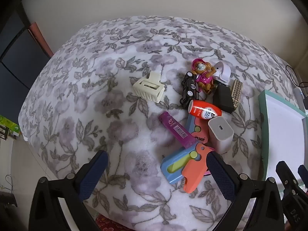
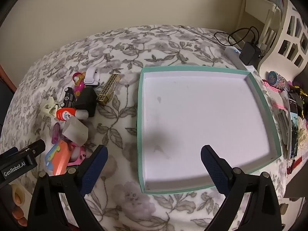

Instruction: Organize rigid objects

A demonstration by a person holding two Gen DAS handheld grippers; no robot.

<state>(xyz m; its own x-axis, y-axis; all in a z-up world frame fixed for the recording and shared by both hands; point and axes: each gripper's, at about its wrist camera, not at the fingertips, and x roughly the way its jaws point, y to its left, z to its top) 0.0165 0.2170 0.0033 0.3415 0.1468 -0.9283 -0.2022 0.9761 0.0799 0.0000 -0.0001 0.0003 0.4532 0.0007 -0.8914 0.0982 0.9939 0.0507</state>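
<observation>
Both claws are spread and hold nothing: the right claw [image 2: 153,155] hovers over the near edge of the tray [image 2: 141,134], whose white floor is bare; the left claw [image 1: 156,160] hangs over the blanket [image 1: 86,100] beside the pile: charger [image 1: 220,134], orange bottle [image 1: 204,111], toy car [image 1: 189,88], clip [image 1: 149,89].
</observation>
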